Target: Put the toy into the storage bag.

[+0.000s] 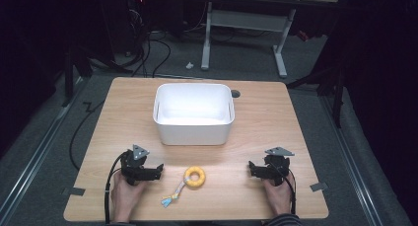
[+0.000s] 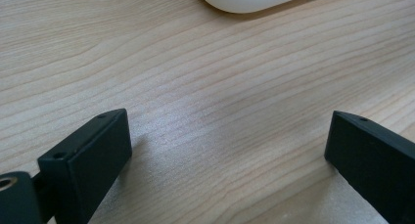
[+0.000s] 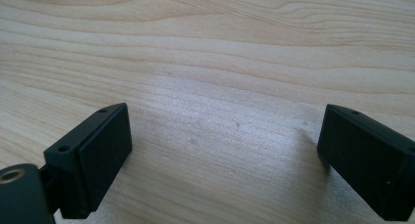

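Yellow ring fully visible — white bin interior washed out.

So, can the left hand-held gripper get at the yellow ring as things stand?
Probably yes. The left hand-held gripper has open, empty jaws pointing toward the yellow ring, with bare table between them. The white bin sits farther back, out of the way.

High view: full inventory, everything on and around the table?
bin: 1, white, empty, table's far middle
ring toy: 1, yellow, near edge, between the grippers
tassel: 1, blue and yellow, tied to the ring toy, trailing toward the near edge
table: 1, light wood, centre
tape tabs: 2, grey, near left and right table edges
desk frame: 1, white, on the floor beyond the table
left gripper: 1, black, fingers open, left of the ring toy
right gripper: 1, black, fingers open, right of the ring toy
hands: 2, near edge
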Available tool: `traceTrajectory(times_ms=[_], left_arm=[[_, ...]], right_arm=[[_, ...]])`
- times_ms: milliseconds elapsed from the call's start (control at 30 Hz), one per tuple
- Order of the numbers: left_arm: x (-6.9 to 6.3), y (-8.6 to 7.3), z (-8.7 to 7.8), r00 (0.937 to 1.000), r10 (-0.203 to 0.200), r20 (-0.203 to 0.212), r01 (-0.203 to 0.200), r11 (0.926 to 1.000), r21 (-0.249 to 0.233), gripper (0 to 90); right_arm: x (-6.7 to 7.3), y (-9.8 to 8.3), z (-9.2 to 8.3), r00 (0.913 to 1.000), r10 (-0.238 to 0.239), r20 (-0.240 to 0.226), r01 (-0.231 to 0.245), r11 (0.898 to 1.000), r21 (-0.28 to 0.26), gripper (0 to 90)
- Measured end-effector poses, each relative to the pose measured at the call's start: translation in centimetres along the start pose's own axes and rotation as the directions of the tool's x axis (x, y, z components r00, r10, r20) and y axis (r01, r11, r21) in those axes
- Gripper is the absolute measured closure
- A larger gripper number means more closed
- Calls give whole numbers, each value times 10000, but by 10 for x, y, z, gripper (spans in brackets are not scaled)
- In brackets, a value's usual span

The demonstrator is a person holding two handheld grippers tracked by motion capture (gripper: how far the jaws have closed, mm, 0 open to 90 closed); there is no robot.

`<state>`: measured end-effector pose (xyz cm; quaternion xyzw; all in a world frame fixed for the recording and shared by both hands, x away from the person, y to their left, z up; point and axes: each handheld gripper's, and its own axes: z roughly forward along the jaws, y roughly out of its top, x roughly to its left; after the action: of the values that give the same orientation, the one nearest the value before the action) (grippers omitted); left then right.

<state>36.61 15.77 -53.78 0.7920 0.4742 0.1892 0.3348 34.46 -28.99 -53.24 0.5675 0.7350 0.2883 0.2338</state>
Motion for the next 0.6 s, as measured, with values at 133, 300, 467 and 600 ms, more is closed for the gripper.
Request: traceTrajectory(times_ms=[133,300,467,600], left_arm=[[-3,4,4,9998,-110,-141,110,9999,42,23],[-3,4,4,9999,-89,-125,90,10000,43,32],[-4,4,3,10000,96,0,-96,9997,-227,130],[-3,4,3,9999,111,44,-110,9997,-229,133]], right_arm=[[0,1,1,10000,-15,1,15,10000,-12,59],[0,1,1,10000,-29,-33,29,10000,-22,68],[0,-2,-3,9993,-236,-281,228,9993,-288,187],[0,-2,-3,9994,-224,-274,216,9994,-279,186]])
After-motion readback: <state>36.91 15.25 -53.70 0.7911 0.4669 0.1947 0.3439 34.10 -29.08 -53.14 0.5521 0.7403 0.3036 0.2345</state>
